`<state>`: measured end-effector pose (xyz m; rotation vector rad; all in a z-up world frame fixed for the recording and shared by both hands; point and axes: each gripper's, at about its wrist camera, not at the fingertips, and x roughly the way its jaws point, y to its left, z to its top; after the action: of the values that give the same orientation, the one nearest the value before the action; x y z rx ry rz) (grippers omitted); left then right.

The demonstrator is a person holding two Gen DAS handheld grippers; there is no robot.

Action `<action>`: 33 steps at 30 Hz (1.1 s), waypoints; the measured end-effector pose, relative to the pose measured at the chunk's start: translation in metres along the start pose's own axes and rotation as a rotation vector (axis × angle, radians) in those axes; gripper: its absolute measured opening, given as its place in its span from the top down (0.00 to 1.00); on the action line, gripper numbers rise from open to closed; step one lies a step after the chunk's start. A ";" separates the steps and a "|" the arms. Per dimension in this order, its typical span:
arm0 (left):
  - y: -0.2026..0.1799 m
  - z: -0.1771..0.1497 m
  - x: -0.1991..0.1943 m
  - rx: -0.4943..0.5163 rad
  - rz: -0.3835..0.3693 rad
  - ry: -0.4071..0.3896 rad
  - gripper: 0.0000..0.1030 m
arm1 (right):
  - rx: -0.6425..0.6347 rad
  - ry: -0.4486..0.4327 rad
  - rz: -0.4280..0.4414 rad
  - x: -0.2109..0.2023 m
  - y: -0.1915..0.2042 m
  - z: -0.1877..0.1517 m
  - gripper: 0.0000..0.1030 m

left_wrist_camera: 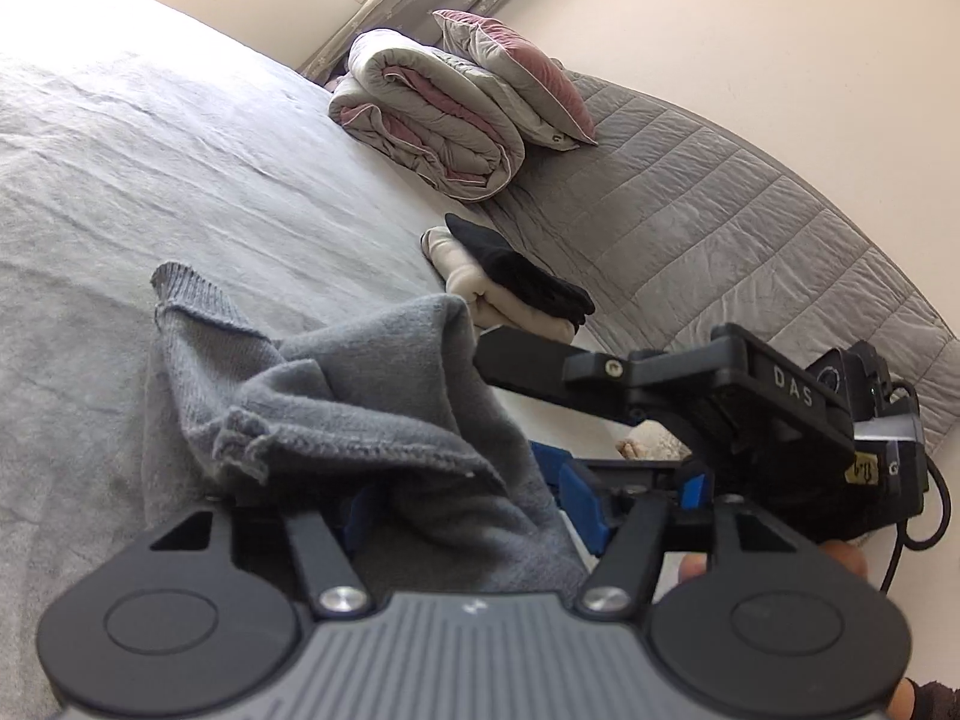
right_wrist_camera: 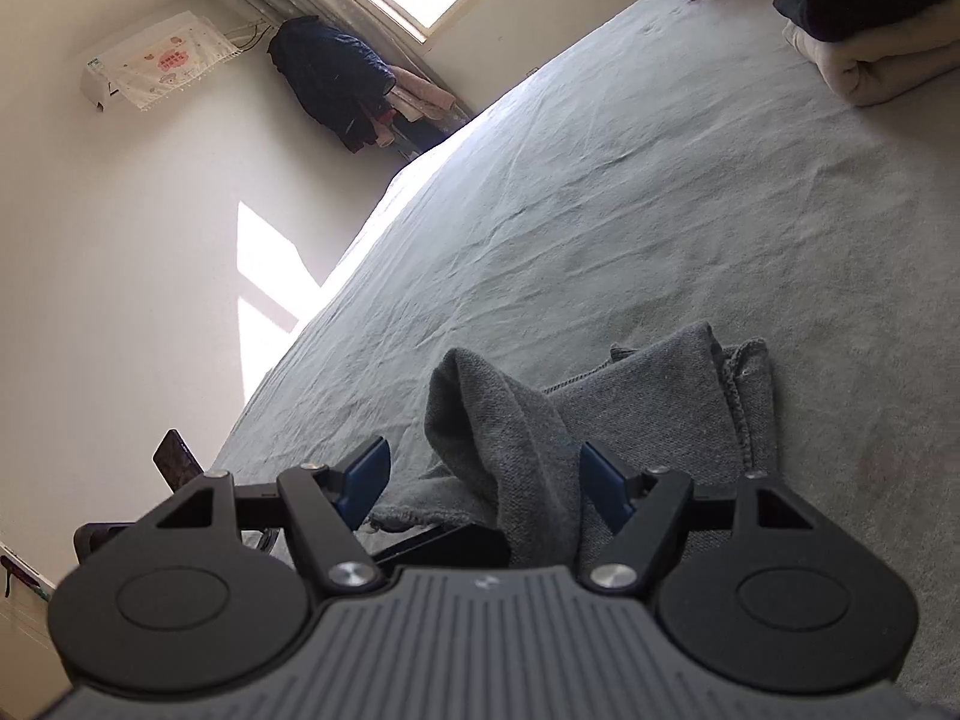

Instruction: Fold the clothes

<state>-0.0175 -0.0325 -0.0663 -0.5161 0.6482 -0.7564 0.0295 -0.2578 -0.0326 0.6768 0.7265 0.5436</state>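
Observation:
A grey knit garment (left_wrist_camera: 336, 396) lies bunched on the bed sheet (left_wrist_camera: 150, 150). In the left wrist view it drapes over my left gripper (left_wrist_camera: 468, 498) and fills the gap between the blue pads; a strip of sheet shows beside the right-hand pad, so the jaws stand open. My right gripper (left_wrist_camera: 504, 372) comes in from the right, its black finger touching the cloth's raised fold. In the right wrist view that fold of the garment (right_wrist_camera: 498, 432) stands up between the wide-open jaws of my right gripper (right_wrist_camera: 486, 480); the left pad is apart from it.
A stack of folded clothes (left_wrist_camera: 510, 282), black on cream, lies beyond the garment, also seen as the stack (right_wrist_camera: 888, 30). A rolled quilt (left_wrist_camera: 432, 120) and pillow (left_wrist_camera: 516, 72) lean on the grey padded headboard (left_wrist_camera: 690, 228). The bed's edge (right_wrist_camera: 336, 300) drops off leftward; a dark coat (right_wrist_camera: 336, 78) hangs there.

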 end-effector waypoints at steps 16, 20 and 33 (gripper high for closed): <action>-0.007 0.009 -0.057 0.077 0.033 0.032 0.35 | -0.317 0.024 -0.082 0.007 0.047 -0.006 0.29; 0.011 0.017 -0.076 0.019 0.071 -0.003 0.35 | -0.450 0.047 -0.096 0.010 0.058 -0.016 0.27; 0.072 0.018 -0.071 -0.465 -0.124 -0.086 0.35 | -0.847 0.118 -0.234 0.037 0.084 -0.052 0.25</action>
<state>-0.0111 0.0699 -0.0751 -1.0169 0.7194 -0.6949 -0.0043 -0.1591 -0.0168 -0.2268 0.5989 0.6127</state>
